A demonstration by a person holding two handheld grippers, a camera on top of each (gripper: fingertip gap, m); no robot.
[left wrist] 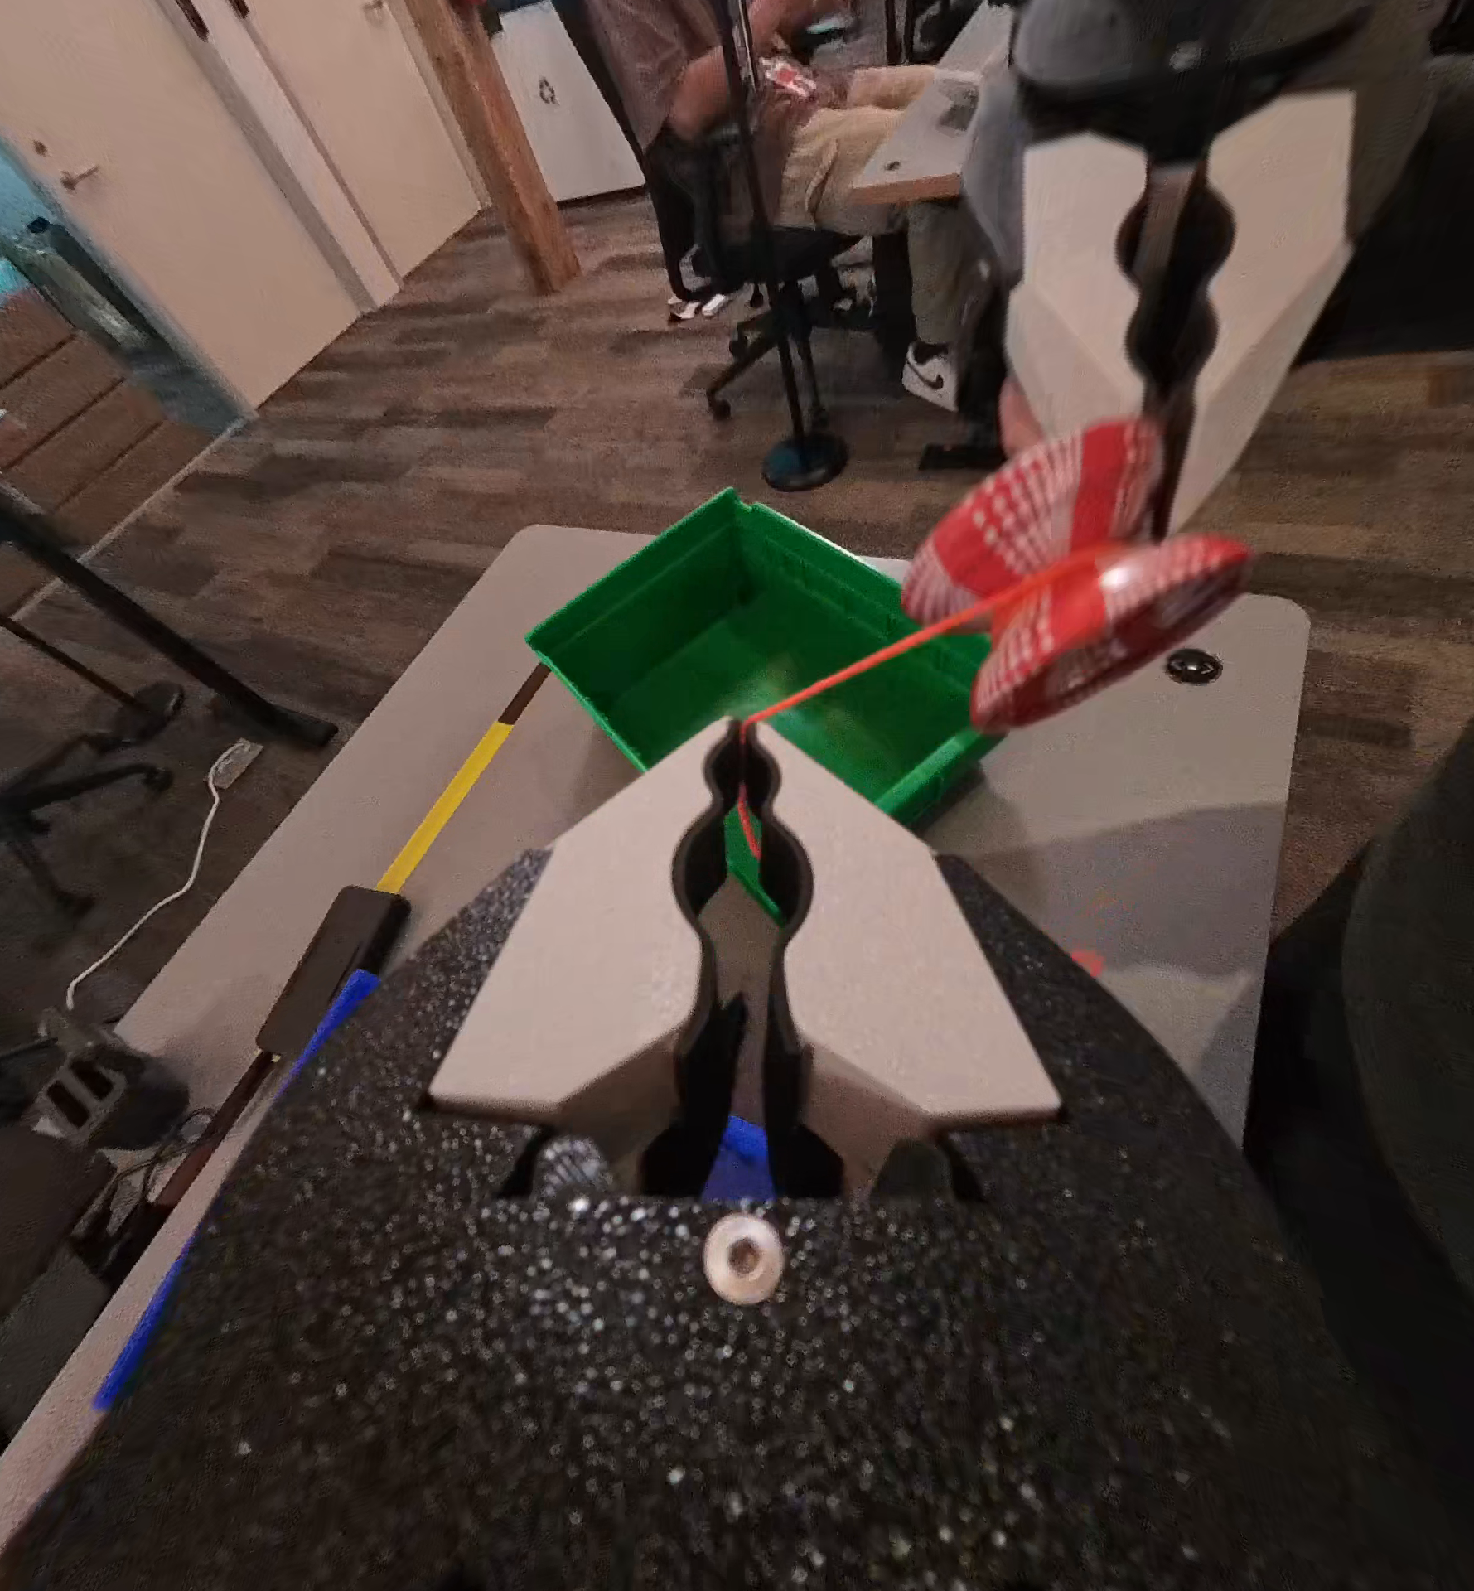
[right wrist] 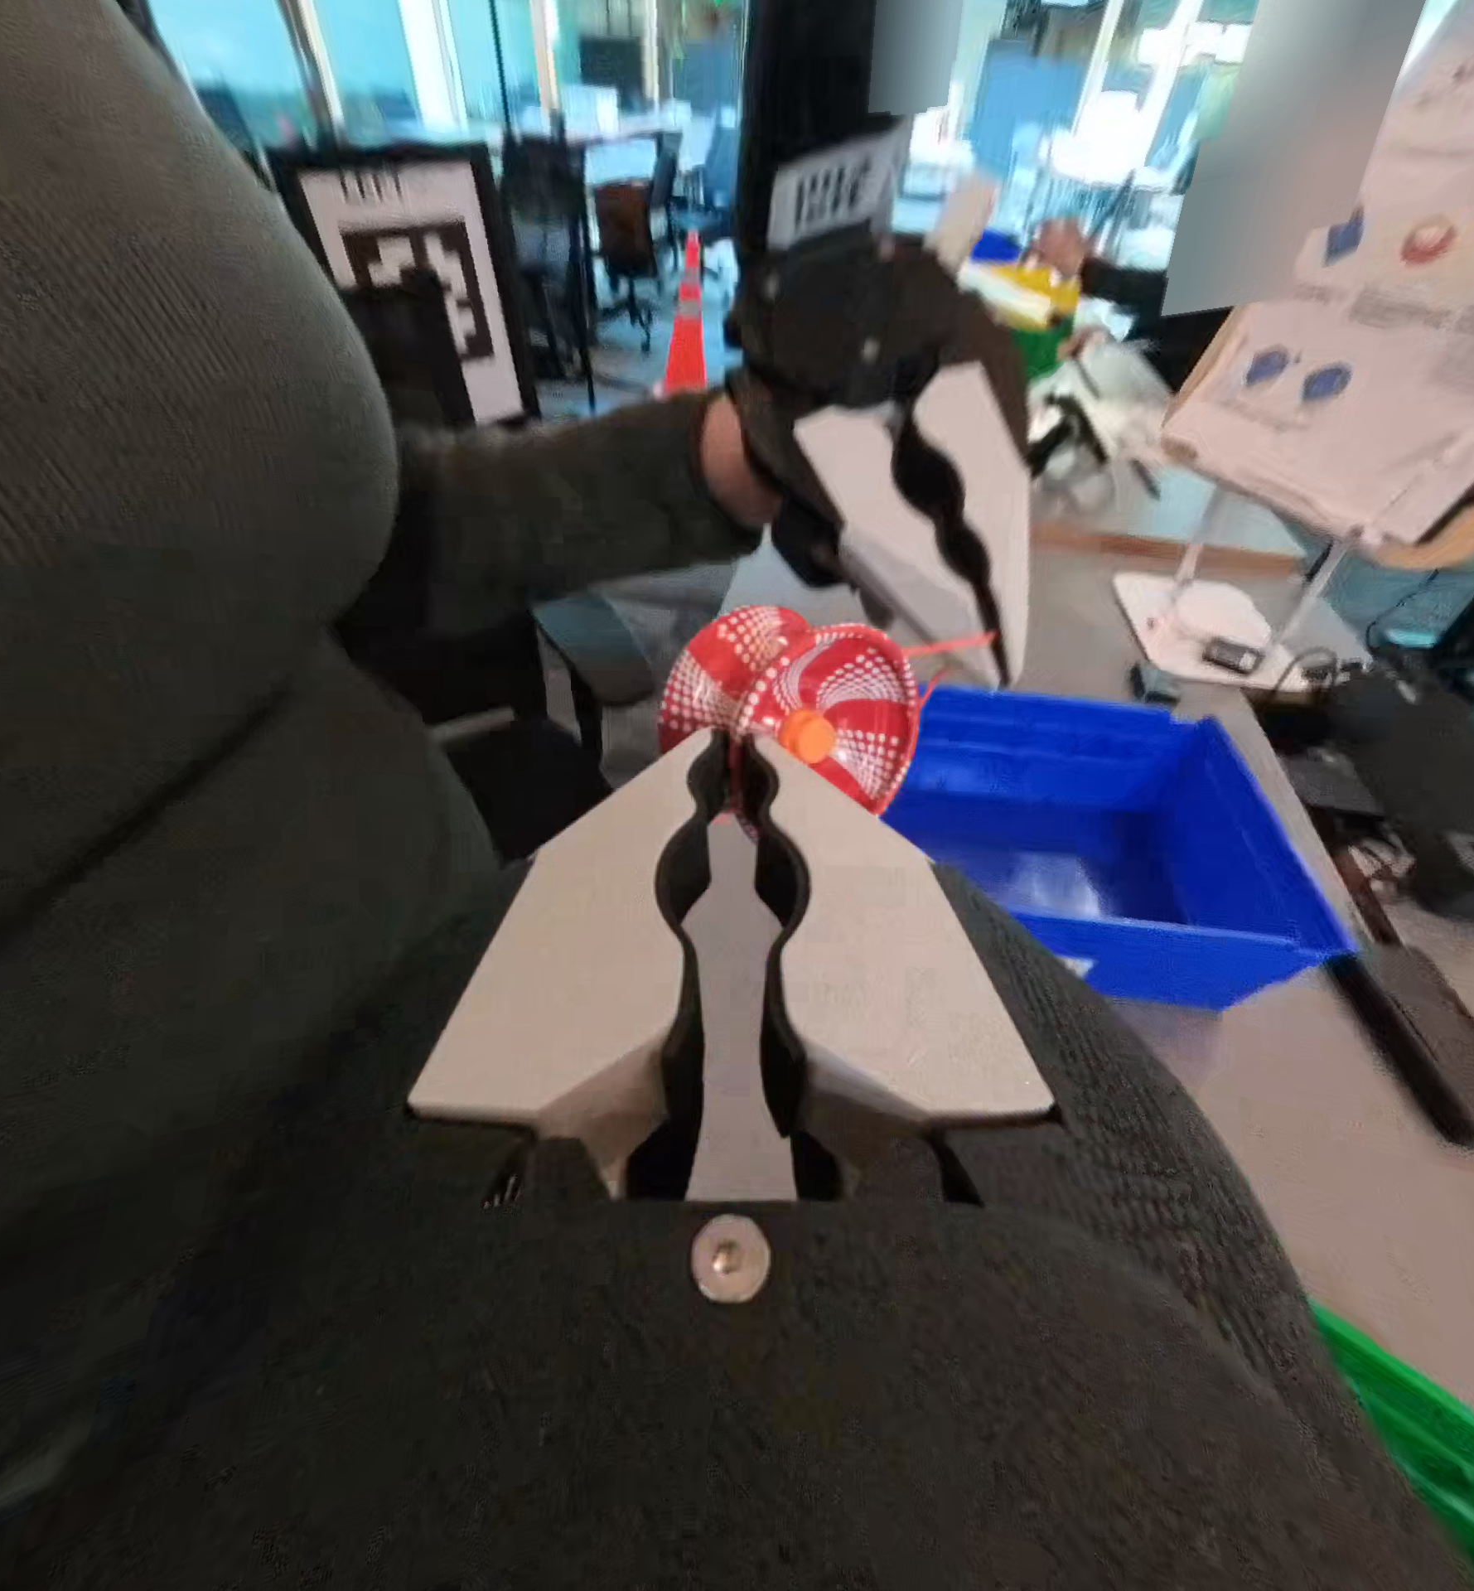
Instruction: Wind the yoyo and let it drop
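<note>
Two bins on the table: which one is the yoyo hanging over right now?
From the left wrist view, the green bin: the yoyo, held in the right tool, hangs above its far corner. The blue bin sits apart, beyond the yoyo in the right wrist view.

The yoyo [left wrist: 1077, 572] is red with rows of white dots in curved bands, an orange hub [right wrist: 806, 734] at the middle of one face, and a red-orange string [left wrist: 871, 663]. Both tools, left [left wrist: 742, 732] and right [right wrist: 737, 745], have pale grey fingers with black wavy inner edges on speckled black bodies. The far bin [left wrist: 630, 641] is bright green, another bin [right wrist: 1232, 956] is deep blue. The counter [left wrist: 1146, 818] is light grey, edged with yellow tape [left wrist: 449, 805] and blue tape [left wrist: 156, 1309].
</note>
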